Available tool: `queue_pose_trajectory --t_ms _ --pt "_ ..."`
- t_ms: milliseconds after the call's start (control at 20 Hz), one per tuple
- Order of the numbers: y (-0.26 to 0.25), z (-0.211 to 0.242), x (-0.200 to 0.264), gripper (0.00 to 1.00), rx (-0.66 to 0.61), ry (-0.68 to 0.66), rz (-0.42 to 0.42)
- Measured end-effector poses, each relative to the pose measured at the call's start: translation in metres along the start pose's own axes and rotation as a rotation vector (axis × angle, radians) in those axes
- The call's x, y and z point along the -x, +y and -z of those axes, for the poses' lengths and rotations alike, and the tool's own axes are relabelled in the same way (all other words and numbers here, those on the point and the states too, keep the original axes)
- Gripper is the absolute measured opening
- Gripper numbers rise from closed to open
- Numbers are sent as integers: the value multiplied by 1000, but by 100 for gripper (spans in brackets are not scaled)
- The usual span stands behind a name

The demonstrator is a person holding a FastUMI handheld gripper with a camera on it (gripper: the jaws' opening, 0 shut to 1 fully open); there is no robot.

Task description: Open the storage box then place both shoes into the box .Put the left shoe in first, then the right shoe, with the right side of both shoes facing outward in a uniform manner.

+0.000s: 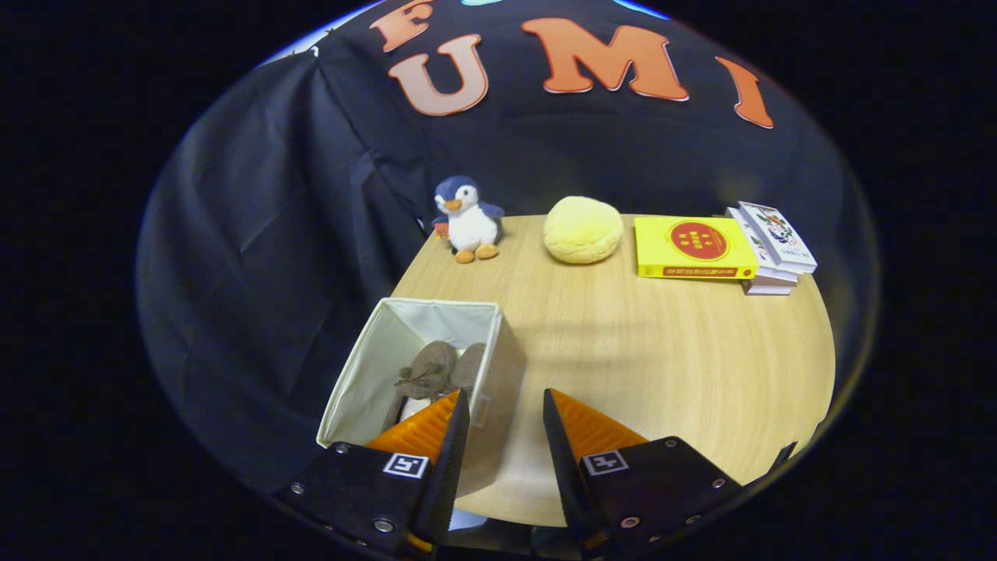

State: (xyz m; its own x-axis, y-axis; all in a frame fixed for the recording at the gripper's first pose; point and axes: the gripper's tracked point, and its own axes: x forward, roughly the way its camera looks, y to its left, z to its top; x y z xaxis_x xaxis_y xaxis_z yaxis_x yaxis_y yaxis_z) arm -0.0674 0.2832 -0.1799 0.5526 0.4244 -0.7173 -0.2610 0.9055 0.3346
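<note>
An open cream fabric storage box point(498, 351), square and soft-walled, is seen standing at the near left corner of a round pale wooden table point(670, 366), its top uncovered. Inside it, two brown-grey suede shoes point(440, 370) are laid side by side, touching each other, with laces visible on the nearer one; which shoe is left and which right cannot be told, nor can the side turned outward.

The gripper point(505, 405) is held above the near edge of the table, its two fingers spread apart with nothing between them. The left finger is seen in front of the box's near right corner, while the right finger is seen over bare wood just beside the box.

The tabletop is marked by a light wood grain and a soft shadow band across its middle. Along its far edge, well apart from the box, several things are lined up: a small blue and white plush penguin point(470, 220) with orange beak and feet standing upright at the left, a round yellow plush cushion point(583, 229) next to it, and a flat yellow book with a red disc on its cover point(692, 248) touching a short stack of white books point(771, 245) at the right.

Behind and to the left of the table, creased black cloth point(257, 257) is hung as the booth's wall.
</note>
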Motion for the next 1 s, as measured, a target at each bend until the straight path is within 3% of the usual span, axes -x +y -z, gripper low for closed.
queue_pose_trajectory --t_ms 200,350,700,800,1000 --pt "-66 -36 44 68 -44 -178 48" --pt "-118 -62 77 86 -49 -319 106" --pt "-190 -96 163 93 4 -602 190" --pt "-200 -101 179 98 63 -657 223" --pt "-202 -118 205 98 140 -768 248"
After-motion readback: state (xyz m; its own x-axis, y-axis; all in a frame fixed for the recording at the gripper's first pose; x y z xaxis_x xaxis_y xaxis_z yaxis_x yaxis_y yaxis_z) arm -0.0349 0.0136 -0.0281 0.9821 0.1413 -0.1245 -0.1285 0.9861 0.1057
